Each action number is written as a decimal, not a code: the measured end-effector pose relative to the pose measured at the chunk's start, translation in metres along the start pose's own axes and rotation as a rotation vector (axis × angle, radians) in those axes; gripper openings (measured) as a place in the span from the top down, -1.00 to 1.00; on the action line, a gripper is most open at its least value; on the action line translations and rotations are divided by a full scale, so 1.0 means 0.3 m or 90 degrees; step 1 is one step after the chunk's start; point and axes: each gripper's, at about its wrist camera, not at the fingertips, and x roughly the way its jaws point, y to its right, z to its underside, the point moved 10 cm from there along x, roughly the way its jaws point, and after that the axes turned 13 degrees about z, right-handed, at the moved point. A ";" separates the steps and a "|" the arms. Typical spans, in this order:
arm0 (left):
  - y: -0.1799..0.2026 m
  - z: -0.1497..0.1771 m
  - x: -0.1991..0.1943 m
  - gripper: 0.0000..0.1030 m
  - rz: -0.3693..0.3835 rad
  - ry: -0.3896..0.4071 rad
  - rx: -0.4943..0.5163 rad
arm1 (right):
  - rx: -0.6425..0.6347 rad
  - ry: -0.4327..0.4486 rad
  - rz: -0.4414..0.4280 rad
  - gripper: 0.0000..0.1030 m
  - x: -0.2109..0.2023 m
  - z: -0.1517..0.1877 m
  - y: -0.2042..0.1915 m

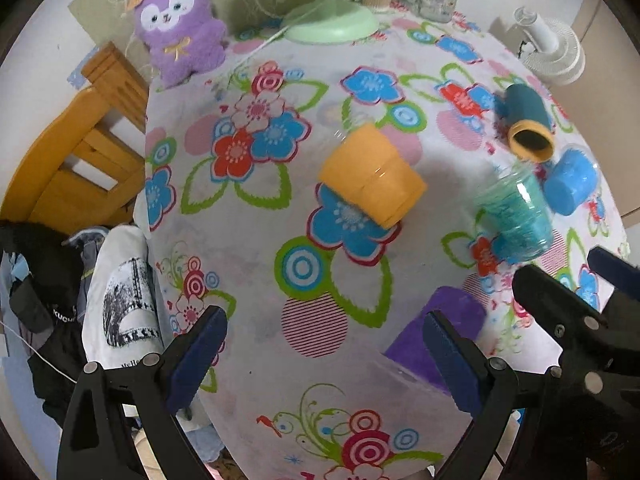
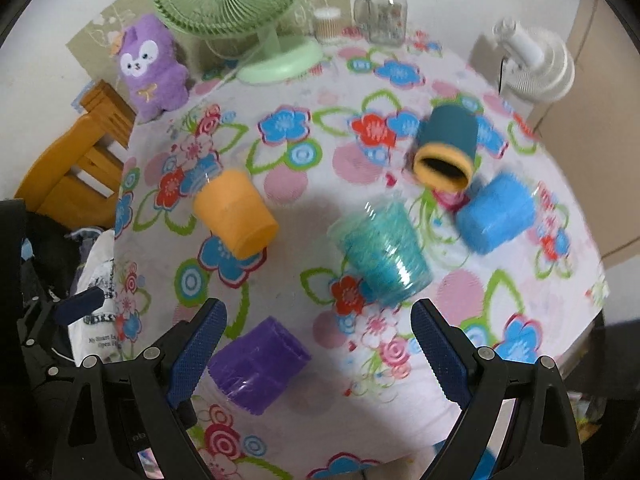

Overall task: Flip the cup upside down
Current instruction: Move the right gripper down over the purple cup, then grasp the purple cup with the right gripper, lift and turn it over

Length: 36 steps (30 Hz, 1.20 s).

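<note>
Both tongs gape wide, empty. From our right gripper (image 2: pixel 318 344), the teal cup (image 2: pixel 386 254) sits near at one o'clock, nearer than to our left gripper (image 1: pixel 326 358).

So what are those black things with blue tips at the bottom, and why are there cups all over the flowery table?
Those are tongs, each held by a person, with a camera on each one looking forward. One picture is from the left tongs, the other from the right tongs. Both are open and hold nothing. On the flowery table sit an orange cup, a purple cup, a teal cup, a blue cup and a dark cup with a yellow rim, which lies on its side. The job is flipping a cup upside down.
</note>
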 end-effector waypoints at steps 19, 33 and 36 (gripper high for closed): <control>-0.123 0.096 0.183 -0.92 -0.023 -0.063 -0.040 | 0.128 -0.180 -0.041 -0.71 0.252 0.153 -0.081; -0.112 0.094 0.201 -0.92 -0.016 -0.072 -0.061 | 0.133 -0.218 -0.072 0.49 0.298 0.148 -0.111; -0.108 0.105 0.203 -0.92 -0.024 -0.078 -0.073 | 0.132 -0.227 -0.069 0.41 0.299 0.142 -0.090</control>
